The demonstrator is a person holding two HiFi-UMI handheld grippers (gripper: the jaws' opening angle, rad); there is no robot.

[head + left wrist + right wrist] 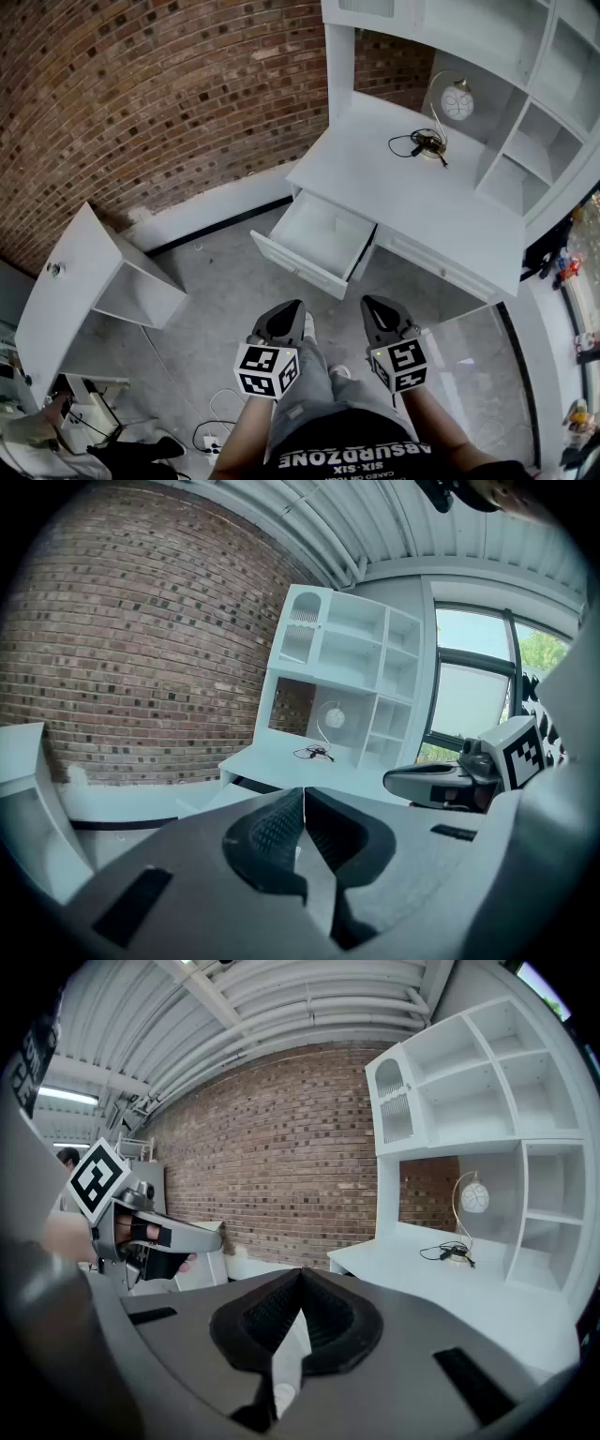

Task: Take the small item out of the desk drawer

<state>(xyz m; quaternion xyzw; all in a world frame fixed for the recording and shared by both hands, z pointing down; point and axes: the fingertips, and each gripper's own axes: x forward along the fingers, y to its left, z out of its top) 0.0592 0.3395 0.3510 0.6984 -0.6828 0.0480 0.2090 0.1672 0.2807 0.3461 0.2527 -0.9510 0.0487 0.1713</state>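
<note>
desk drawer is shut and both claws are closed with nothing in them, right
No, the desk drawer is pulled open, as the head view shows. Both the left claw and the right claw are closed with nothing in them.

White desk (412,202); red-brown brick wall (141,94); grey floor (220,309); dark grey left gripper (291,307), right gripper (375,305); black-white square markers (266,368).

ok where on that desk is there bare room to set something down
The desk top is bare along its whole front strip, between the lamp and the edge above the open drawer. Its left corner by the brick wall is free too. Only the back is crowded, where the lamp's cord lies.
</note>
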